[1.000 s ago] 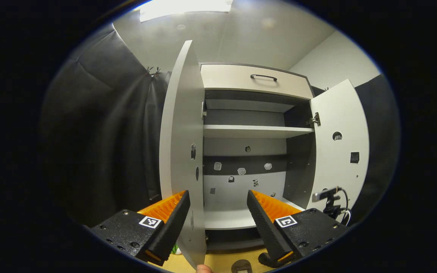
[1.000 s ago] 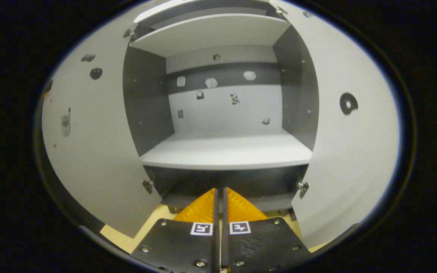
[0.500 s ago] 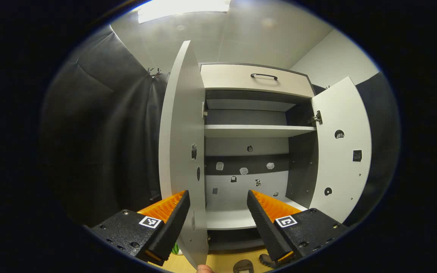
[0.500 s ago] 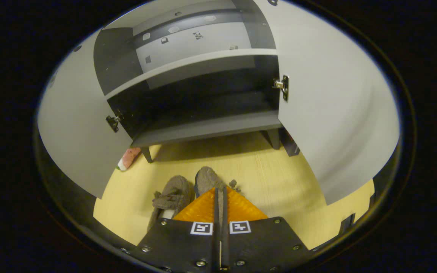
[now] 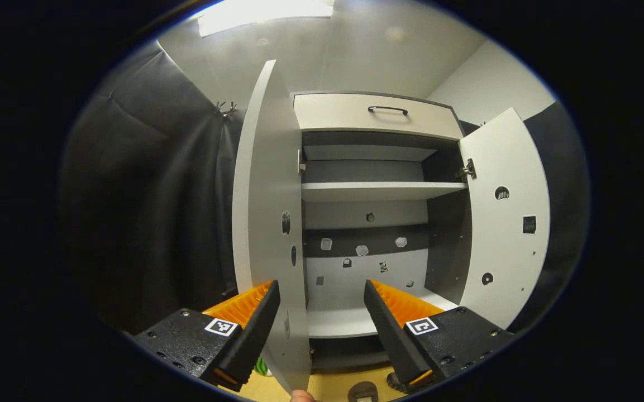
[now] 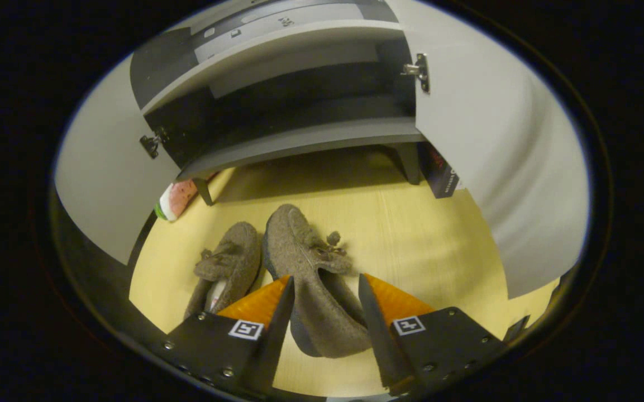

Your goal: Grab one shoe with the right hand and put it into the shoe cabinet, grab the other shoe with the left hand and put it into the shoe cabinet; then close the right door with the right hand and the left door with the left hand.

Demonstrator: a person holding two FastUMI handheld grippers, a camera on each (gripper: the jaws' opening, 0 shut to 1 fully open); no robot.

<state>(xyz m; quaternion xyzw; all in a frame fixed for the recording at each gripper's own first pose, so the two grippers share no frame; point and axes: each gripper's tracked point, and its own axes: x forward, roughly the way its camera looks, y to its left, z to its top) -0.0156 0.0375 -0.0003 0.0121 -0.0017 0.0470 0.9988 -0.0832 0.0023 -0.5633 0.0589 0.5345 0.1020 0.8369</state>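
Shoes of grey-brown felt lie side by side on the pale yellow wooden floor before the grey-and-white shoe cabinet. In the right gripper view, the right gripper hangs over the right-hand felt shoe, its fingers spread wide to either side of the shoe's heel opening, holding nothing; whether they touch the felt I cannot tell. The left-hand felt shoe lies just beside it. In the left gripper view, the left gripper is wide open and empty, facing the cabinet's white left door, whose edge stands between its fingers. The white right door stands open too.
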